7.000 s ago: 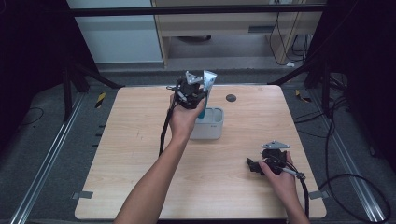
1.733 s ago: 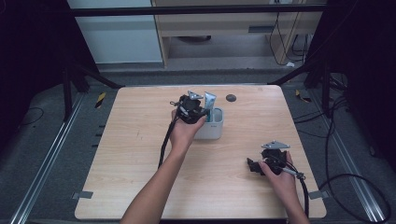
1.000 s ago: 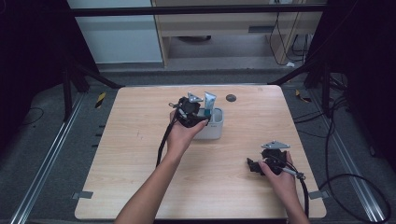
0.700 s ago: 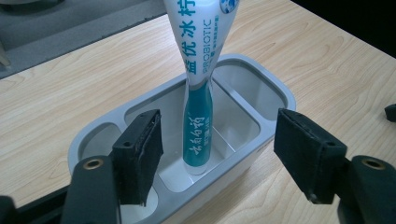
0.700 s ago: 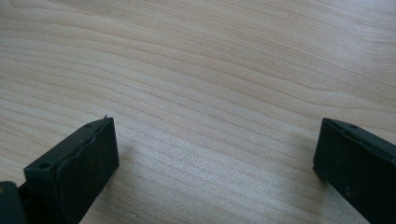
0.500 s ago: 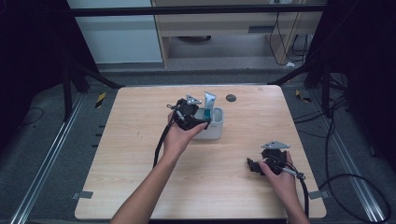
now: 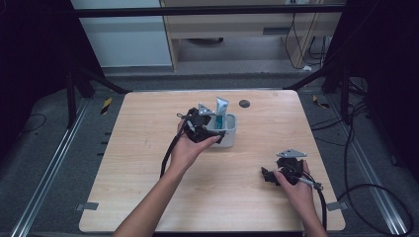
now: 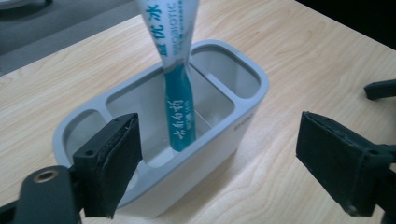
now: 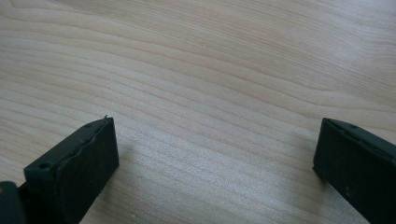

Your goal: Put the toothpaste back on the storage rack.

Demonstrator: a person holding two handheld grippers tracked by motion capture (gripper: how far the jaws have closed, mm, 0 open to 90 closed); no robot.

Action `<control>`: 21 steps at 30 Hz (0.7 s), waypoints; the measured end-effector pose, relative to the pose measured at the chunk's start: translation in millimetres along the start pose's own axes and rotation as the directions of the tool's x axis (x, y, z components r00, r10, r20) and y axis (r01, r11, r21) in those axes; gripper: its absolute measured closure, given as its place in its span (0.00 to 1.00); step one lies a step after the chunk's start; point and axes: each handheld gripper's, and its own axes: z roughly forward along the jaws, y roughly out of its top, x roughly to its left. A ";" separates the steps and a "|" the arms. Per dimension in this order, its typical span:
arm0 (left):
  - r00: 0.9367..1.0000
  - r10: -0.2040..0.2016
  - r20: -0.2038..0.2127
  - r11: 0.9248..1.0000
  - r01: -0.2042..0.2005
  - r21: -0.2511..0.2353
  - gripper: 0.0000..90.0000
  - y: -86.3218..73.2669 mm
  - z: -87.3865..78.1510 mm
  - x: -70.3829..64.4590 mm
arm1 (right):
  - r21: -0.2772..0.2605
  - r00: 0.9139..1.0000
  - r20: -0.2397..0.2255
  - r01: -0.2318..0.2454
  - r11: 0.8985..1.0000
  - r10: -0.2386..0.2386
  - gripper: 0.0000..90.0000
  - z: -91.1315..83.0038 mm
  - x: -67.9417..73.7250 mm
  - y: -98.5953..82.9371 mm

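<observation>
While I am looking down from the high view, I am counting one table (image 7: 148, 197), one grey holder (image 7: 225, 134), one tube (image 7: 221, 106), one dark round spot (image 7: 243, 103) on the wood, and two grippers.

The holder is sitting just past the table's middle, toward twelve o'clock. In the left gripper view it is showing three compartments: a small one at each end and a wide one between them. The tube (image 8: 180, 79) is standing in the wide middle compartment, leaning a little, its flat crimped end pointing up and its lower end resting inside. The round spot is lying at about one o'clock from the holder, apart from it.

My left gripper (image 7: 196, 126) is sitting at nine o'clock of the holder, right against its near corner, with the left hand (image 7: 187, 150) wrapped around it from six o'clock and the forearm running in from the bottom edge. In the left gripper view, its jaws are standing wide apart, holding nothing, one at each side of the holder's front wall, with the tube between and beyond them.

My right gripper (image 7: 269, 176) is resting low on the table at about four o'clock from the holder, well apart from it, the right hand (image 7: 296, 187) gripping it from behind. Its jaws are also spread wide over bare wood.
</observation>
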 end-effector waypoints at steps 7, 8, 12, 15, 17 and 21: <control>1.000 0.016 0.021 1.000 -0.016 -0.006 0.10 -2.6 -6.8 -3.8 | 0.000 1.000 0.000 0.000 1.000 0.000 0.00 0.0 0.0 0.0; 1.000 0.014 0.022 1.000 -0.014 -0.007 0.10 -3.2 -7.4 -4.2 | 0.000 1.000 0.000 0.000 1.000 0.000 0.00 0.0 0.0 0.0; 0.999 0.020 0.031 1.000 -0.020 -0.003 0.07 -4.9 -9.9 -4.7 | 0.000 1.000 0.000 0.000 1.000 0.000 0.00 0.0 0.0 0.0; 0.999 0.020 0.032 1.000 -0.020 -0.002 0.06 -6.6 -12.9 -4.6 | 0.000 1.000 0.000 0.000 1.000 0.000 0.00 0.0 0.0 0.0; 0.999 0.021 0.034 1.000 -0.021 -0.004 0.05 -7.9 -14.9 -4.0 | 0.000 1.000 0.000 0.000 1.000 0.000 0.00 0.0 0.0 0.0; 0.999 0.024 0.036 1.000 -0.024 0.000 0.05 -9.9 -18.3 -3.5 | 0.000 1.000 0.000 0.000 1.000 0.000 0.00 0.0 0.0 0.0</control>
